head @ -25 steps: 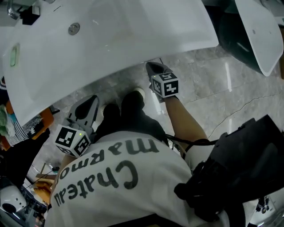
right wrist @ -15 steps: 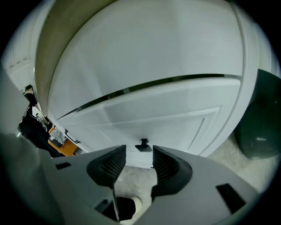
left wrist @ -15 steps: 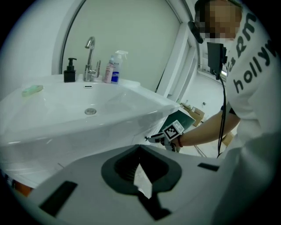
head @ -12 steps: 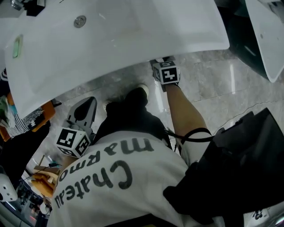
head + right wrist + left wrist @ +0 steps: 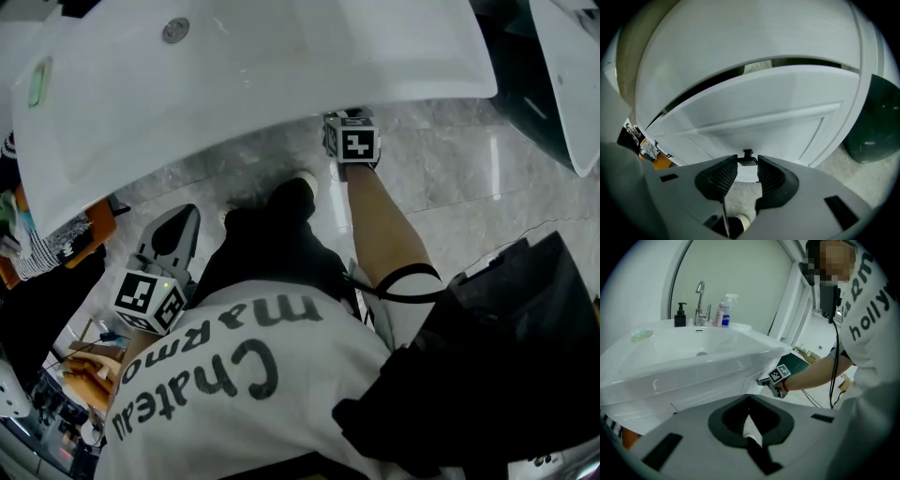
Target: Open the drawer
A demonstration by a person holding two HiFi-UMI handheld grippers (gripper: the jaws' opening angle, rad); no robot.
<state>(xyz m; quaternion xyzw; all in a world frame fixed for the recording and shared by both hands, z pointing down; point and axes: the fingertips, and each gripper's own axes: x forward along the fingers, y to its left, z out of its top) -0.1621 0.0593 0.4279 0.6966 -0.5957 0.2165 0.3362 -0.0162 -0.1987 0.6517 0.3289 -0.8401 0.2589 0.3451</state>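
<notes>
The basin (image 5: 281,66) shows glossy white, the drawer front (image 5: 754,108) smooth matt white, its handle (image 5: 747,153) black metal. The grey stone floor (image 5: 450,178) is polished; the right gripper (image 5: 746,165)'s pads (image 5: 723,177) are dark and ribbed.

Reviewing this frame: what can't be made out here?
Head view: drawer, handle and right gripper jaws, hidden under the sink.
Right gripper view: the jaws have just been closing with the handle between them; whether pads touch it is unclear.
Left gripper view: spray bottle label, too small.
</notes>
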